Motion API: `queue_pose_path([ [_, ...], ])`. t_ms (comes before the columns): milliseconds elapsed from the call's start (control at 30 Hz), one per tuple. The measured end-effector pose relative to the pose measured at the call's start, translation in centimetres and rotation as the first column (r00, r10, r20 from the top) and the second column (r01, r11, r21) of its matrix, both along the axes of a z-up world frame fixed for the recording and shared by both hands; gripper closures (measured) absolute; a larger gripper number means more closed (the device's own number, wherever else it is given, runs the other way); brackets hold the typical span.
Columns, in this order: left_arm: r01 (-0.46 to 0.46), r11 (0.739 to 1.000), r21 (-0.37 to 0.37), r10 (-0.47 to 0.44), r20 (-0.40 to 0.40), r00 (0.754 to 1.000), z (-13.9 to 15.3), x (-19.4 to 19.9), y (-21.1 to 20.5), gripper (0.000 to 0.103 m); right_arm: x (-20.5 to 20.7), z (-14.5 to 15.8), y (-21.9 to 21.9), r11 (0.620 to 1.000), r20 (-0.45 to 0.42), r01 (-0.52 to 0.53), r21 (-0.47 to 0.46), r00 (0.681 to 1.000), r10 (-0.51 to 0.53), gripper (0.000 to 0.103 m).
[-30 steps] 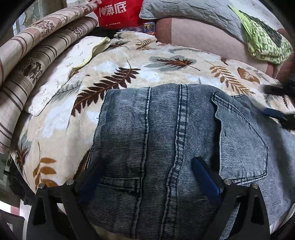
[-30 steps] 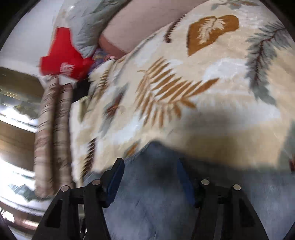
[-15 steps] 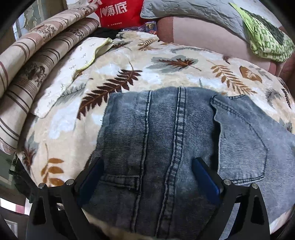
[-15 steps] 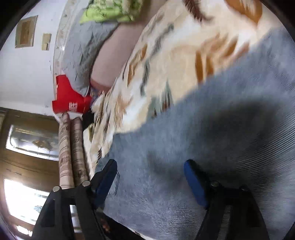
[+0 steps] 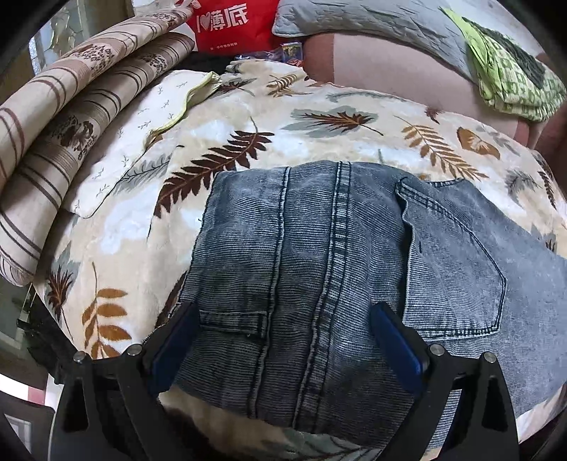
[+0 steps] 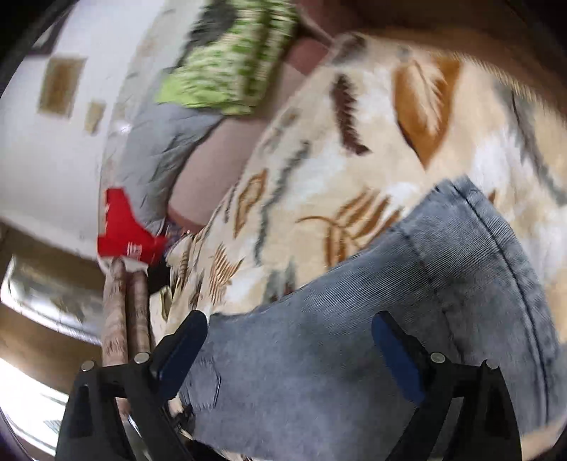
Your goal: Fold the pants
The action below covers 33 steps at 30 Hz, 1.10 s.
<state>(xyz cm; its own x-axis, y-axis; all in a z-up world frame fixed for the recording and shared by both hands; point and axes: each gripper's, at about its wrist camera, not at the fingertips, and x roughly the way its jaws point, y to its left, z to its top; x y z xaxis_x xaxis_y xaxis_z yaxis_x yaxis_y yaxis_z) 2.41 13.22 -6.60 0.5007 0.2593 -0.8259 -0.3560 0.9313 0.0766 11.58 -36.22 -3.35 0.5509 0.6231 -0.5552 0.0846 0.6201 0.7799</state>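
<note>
A bed fills the room, covered by a cream blanket point(image 5: 248, 117) with brown and gray leaves on it. On the far left lies a rolled striped quilt point(image 5: 53, 117), and next to it a white cloth point(image 5: 141, 134) with tiny marks. A red bag point(image 5: 230, 25) sits at the back, then a gray pillow point(image 5: 372, 21), and a green cloth point(image 5: 510, 78) on the right.

The blue jeans point(image 5: 336, 255) lie folded in the middle of the blanket, back pocket up. The left gripper point(image 5: 283, 337) hangs just over their near edge, its blue fingers point(image 5: 397, 340) wide apart, holding nothing. The right gripper point(image 6: 287, 344) is wide apart too, above the jeans point(image 6: 372, 319). That view is blurry, so I cannot tell if it touches them.
</note>
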Motion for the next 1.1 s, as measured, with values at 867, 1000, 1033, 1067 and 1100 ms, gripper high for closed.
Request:
queue_pose_path([
  [867, 0.262, 0.955, -0.137, -0.247, 0.120, 0.962, 4.5, 2.3, -10.6, 0.006, -14.8, -2.2, -8.8, 0.946, -0.084, 0.313, 0.081, 0.948, -0.307, 0.001],
  [1000, 0.357, 0.925, -0.134, -0.344, 0.108, 0.933, 4.2, 3.1, -15.3, 0.006, -12.5, -3.3, -9.5, 0.946, -0.087, 0.288, 0.150, 0.957, -0.277, 0.002],
  [1033, 0.372, 0.917, -0.140, -0.361, 0.099, 0.927, 4.0, 3.2, -16.3, 0.006, -11.9, -3.5, -9.5, 0.949, -0.088, 0.281, 0.143, 0.959, -0.271, 0.003],
  [1067, 0.390, 0.909, -0.148, -0.380, 0.091, 0.920, 3.7, 3.3, -17.2, 0.006, -11.0, -4.2, -9.1, 0.949, -0.123, 0.299, 0.098, 0.950, -0.286, 0.006],
  [1100, 0.397, 0.905, -0.151, -0.389, 0.085, 0.917, 3.6, 3.2, -17.6, 0.006, -10.5, -5.0, -9.0, 0.947, -0.155, 0.312, 0.074, 0.942, -0.298, 0.012],
])
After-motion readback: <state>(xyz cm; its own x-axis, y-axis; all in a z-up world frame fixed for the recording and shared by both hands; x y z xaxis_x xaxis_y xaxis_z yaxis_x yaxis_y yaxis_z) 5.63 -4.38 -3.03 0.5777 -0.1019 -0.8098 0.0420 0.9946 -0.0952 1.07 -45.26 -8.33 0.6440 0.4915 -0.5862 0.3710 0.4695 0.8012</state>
